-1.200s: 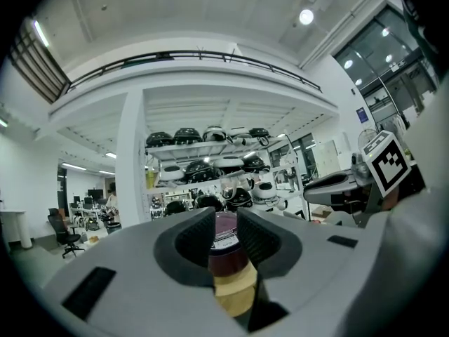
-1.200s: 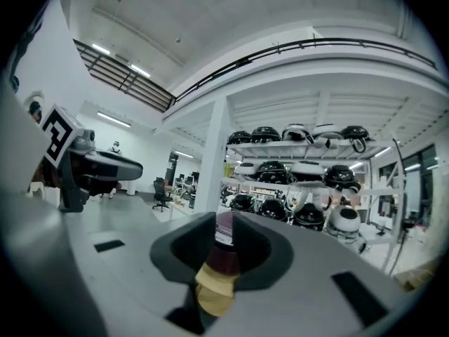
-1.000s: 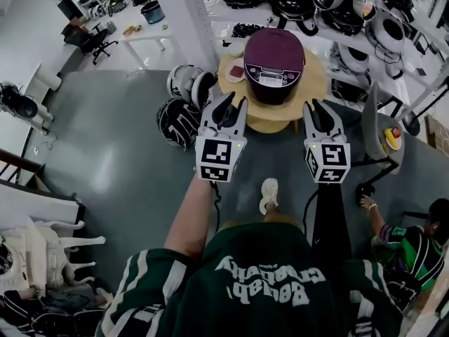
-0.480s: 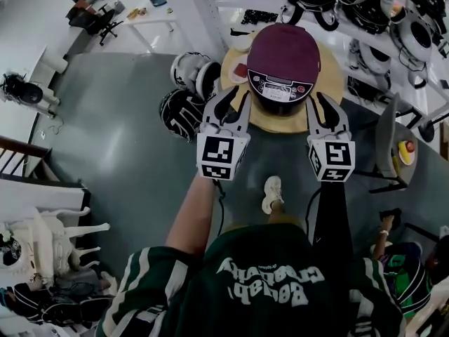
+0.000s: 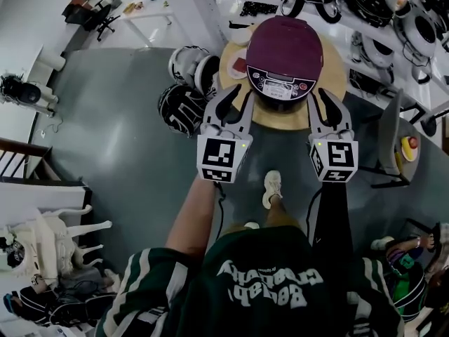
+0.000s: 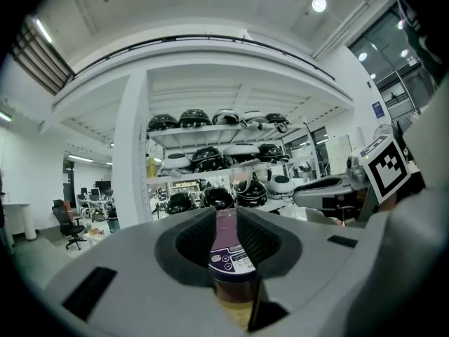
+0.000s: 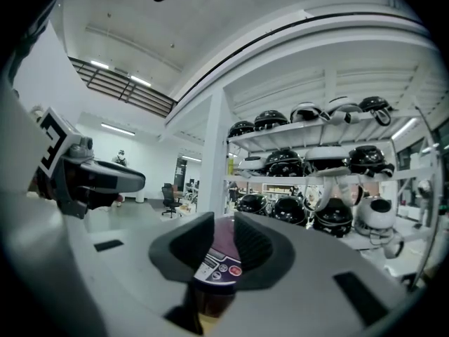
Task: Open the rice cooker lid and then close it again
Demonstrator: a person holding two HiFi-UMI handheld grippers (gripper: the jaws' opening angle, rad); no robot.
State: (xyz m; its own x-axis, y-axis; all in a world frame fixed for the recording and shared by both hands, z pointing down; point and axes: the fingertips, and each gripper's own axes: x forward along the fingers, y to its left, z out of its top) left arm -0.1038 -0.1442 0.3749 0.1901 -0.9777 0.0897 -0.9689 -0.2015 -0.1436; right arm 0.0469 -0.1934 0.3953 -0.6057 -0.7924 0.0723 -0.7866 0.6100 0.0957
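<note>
1. Standing a little apart, the jaws of the left gripper clamp nothing. The left gripper view shows only a narrow gap between its dark ribbed pads.
2. The right gripper is the same, with its jaws slightly parted and empty.
3. Both grippers point level at the maroon round-topped rice cooker, which stands just beyond the tips and between the two. Neither touches it, as far as the head view shows.
4. Each gripper view shows the cooker through the slot between its own jaws, with the lid down.
5. The cooker's dark control panel faces the person.
6. It rests on a round pale wooden table, whose near edge lies under the jaw tips.
7. Behind it stands white metal shelving carrying black and white helmets.
</note>
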